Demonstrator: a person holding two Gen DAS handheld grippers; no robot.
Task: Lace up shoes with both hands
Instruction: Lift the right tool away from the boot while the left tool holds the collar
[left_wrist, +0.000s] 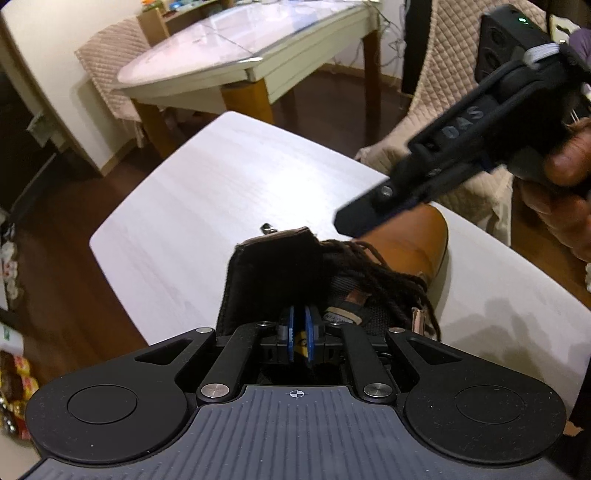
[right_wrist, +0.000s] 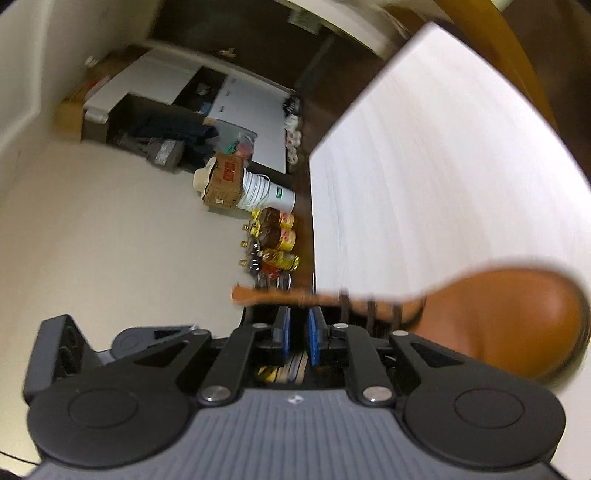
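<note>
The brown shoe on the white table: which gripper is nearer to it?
Left. The left gripper is right down at the brown shoe, by its dark laces; the right gripper hangs above the toe.

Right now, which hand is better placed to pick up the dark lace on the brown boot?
Probably right. The right gripper hovers free above the brown boot, with nothing seen between its fingers. The left gripper is nearly closed down at the boot's collar, beside the dark laces.

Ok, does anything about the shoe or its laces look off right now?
Yes. The dark laces lie bunched in a loose tangle over the brown shoe on the white table rather than running neatly across it. The tongue stands up, pulled out. No damage or spill shows.
</note>
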